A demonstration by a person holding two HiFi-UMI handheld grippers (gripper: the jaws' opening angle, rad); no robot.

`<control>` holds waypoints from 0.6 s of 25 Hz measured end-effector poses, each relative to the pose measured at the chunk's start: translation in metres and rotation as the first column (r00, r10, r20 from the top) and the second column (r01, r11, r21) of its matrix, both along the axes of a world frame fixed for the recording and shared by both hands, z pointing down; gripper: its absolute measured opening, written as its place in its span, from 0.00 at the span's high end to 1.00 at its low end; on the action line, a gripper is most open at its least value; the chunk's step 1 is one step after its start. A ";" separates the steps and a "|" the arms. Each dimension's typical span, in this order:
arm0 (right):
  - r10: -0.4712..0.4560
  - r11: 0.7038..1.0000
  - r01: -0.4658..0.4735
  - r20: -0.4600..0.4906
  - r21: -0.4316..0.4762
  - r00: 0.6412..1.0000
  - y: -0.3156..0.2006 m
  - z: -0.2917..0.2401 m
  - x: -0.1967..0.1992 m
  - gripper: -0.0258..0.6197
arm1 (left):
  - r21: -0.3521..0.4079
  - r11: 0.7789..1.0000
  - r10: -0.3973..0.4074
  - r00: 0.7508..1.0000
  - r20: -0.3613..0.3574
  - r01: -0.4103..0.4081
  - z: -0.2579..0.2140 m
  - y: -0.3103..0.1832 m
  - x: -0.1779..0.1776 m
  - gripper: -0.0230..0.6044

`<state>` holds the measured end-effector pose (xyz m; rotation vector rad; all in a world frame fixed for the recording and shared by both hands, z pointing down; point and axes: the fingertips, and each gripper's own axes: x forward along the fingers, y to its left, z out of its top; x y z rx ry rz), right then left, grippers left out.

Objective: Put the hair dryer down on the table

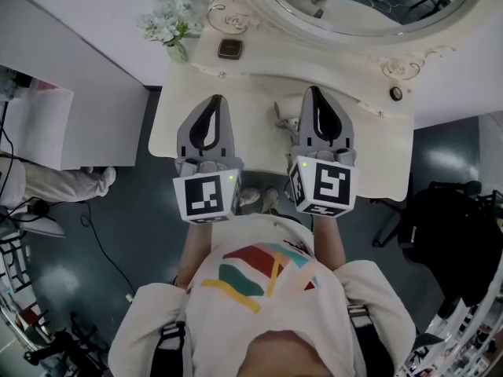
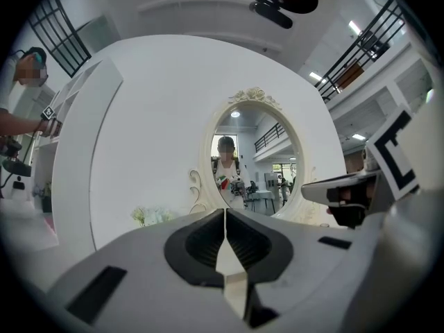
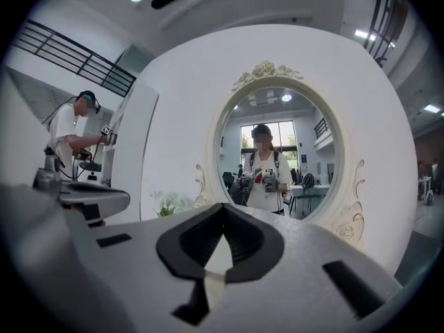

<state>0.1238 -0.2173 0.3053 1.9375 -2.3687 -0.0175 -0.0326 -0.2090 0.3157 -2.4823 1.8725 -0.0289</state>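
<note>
A whitish hair dryer (image 1: 284, 115) lies on the cream dressing table (image 1: 251, 104), partly hidden behind my right gripper. My right gripper (image 1: 313, 90) hovers just to the right of it, jaws shut with nothing between them; in the right gripper view (image 3: 223, 207) the pads meet. Over the table's left part, my left gripper (image 1: 215, 98) is also shut and empty, and its own view (image 2: 225, 214) shows the jaws closed together. Both grippers point at the oval mirror (image 1: 369, 6).
A vase of pale flowers (image 1: 170, 26) and a small dark square box (image 1: 229, 49) sit at the table's back left. A small round dark object (image 1: 396, 93) is at the back right. A white cabinet (image 1: 47, 124) stands left, a black chair (image 1: 452, 226) right.
</note>
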 end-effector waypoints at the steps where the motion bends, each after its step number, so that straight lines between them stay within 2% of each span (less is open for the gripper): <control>1: -0.006 1.000 0.006 -0.001 0.021 1.000 0.003 -0.004 -0.002 0.96 | -0.002 1.000 0.000 1.000 -0.001 0.000 -0.001 0.000 0.000 0.95; 3: -0.024 0.998 0.025 -0.014 0.053 1.000 0.010 -0.011 -0.007 0.96 | -0.009 1.000 -0.006 1.000 -0.005 0.006 -0.004 0.001 -0.001 0.95; 5: -0.043 0.996 0.045 -0.031 0.071 0.999 0.015 -0.016 -0.013 0.96 | 0.019 1.000 -0.004 1.000 -0.006 0.004 -0.010 0.001 -0.002 0.95; 11: -0.057 0.995 0.060 -0.043 0.081 0.997 0.026 -0.017 -0.019 0.96 | 0.013 1.000 -0.005 1.000 -0.012 0.005 -0.022 0.006 0.000 0.95; 15: -0.060 0.994 0.064 -0.044 0.090 0.997 0.032 -0.011 -0.019 0.96 | 0.015 1.000 0.001 1.000 0.008 -0.001 -0.023 0.010 -0.003 0.95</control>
